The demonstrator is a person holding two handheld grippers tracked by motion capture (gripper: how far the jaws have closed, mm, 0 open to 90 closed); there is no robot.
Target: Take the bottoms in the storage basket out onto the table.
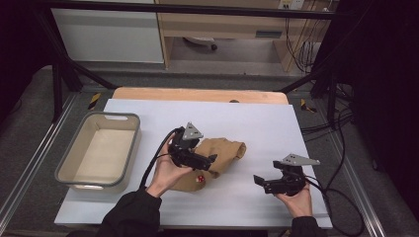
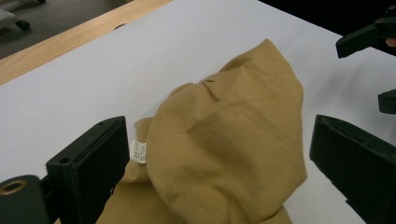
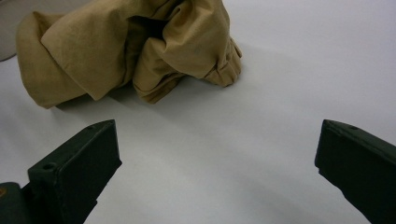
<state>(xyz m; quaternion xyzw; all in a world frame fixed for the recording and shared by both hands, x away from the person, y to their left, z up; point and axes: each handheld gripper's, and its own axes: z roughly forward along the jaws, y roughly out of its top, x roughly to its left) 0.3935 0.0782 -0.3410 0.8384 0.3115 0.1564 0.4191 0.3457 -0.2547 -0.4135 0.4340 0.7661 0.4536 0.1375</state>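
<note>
A crumpled tan cloth lies in the middle of the white tabletop. My left gripper hovers over its near part, held in a hand coming from the lower left. In the left gripper view the jaws stand wide with the cloth bulging up between them, neither pad pressing on it; a small white label shows at the fold. My right gripper sits low at the front right, open, apart from the cloth. Its own view shows the cloth beyond the empty gap of the right gripper.
A grey-rimmed plastic bin stands at the table's left side. A small red and white object sits at the cloth's near edge by the left hand. Cables trail off the right edge. The wooden table edge runs along the back.
</note>
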